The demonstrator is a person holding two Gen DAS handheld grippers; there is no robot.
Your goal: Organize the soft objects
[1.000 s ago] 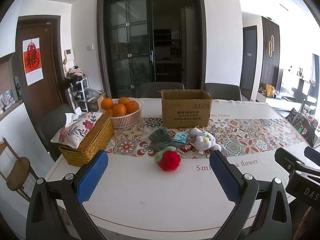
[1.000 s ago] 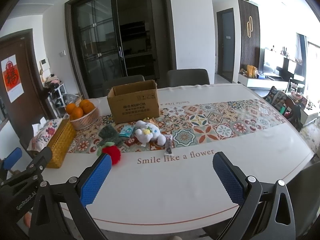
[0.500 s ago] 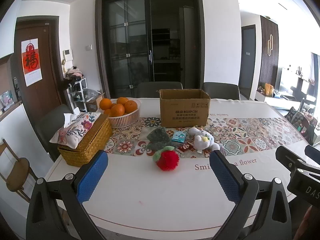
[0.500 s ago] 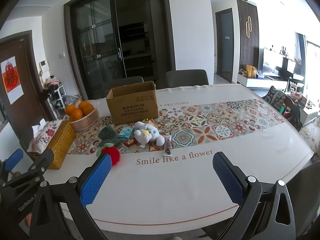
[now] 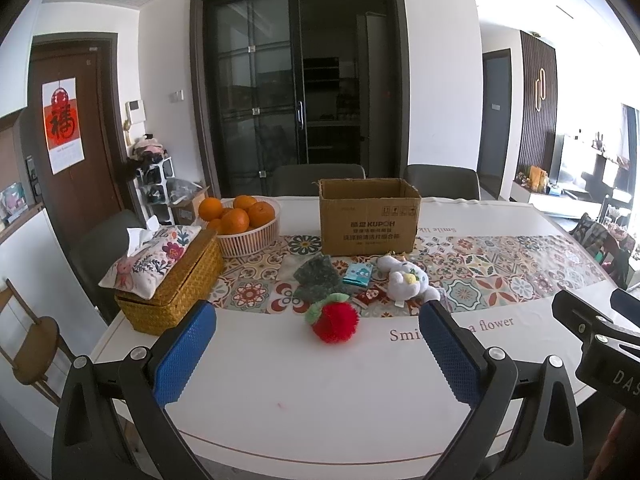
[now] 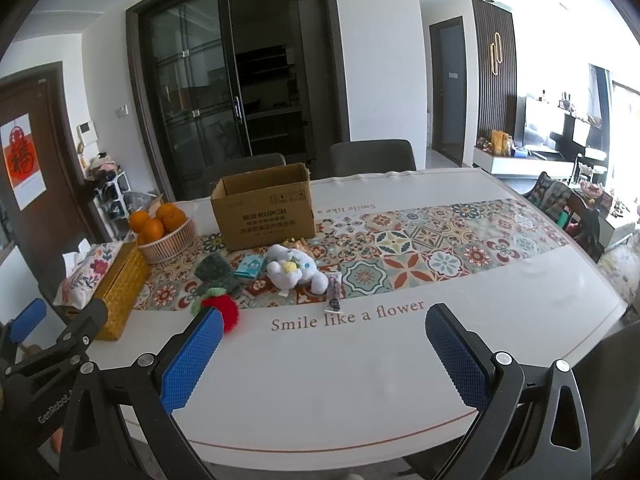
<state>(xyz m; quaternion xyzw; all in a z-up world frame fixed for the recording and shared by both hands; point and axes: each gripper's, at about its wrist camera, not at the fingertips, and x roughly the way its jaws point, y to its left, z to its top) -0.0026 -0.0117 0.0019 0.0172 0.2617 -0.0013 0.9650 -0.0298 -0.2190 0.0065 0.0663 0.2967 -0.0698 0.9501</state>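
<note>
A red fluffy ball with a green tuft (image 5: 334, 321) (image 6: 219, 306) lies at the runner's near edge. Behind it sit a dark green knitted cloth (image 5: 316, 280) (image 6: 216, 271), a small teal packet (image 5: 358, 273) (image 6: 251, 267) and a white plush toy (image 5: 404, 282) (image 6: 294, 269). An open cardboard box (image 5: 368, 216) (image 6: 264, 210) stands behind them. My left gripper (image 5: 318, 354) is open over the near table edge, short of the red ball. My right gripper (image 6: 326, 360) is open too, nothing between its blue pads, to the right of the toys.
A wicker box with a floral tissue cover (image 5: 168, 276) (image 6: 108, 280) and a white basket of oranges (image 5: 244, 222) (image 6: 166, 230) stand at the left. A dark pen-like item (image 6: 333, 292) lies by the plush. Grey chairs (image 5: 316, 178) stand behind the white table (image 5: 320, 392).
Both views have shifted slightly; the objects sit a little further left in the frames. Both grippers stay open and nothing on the table has moved.
</note>
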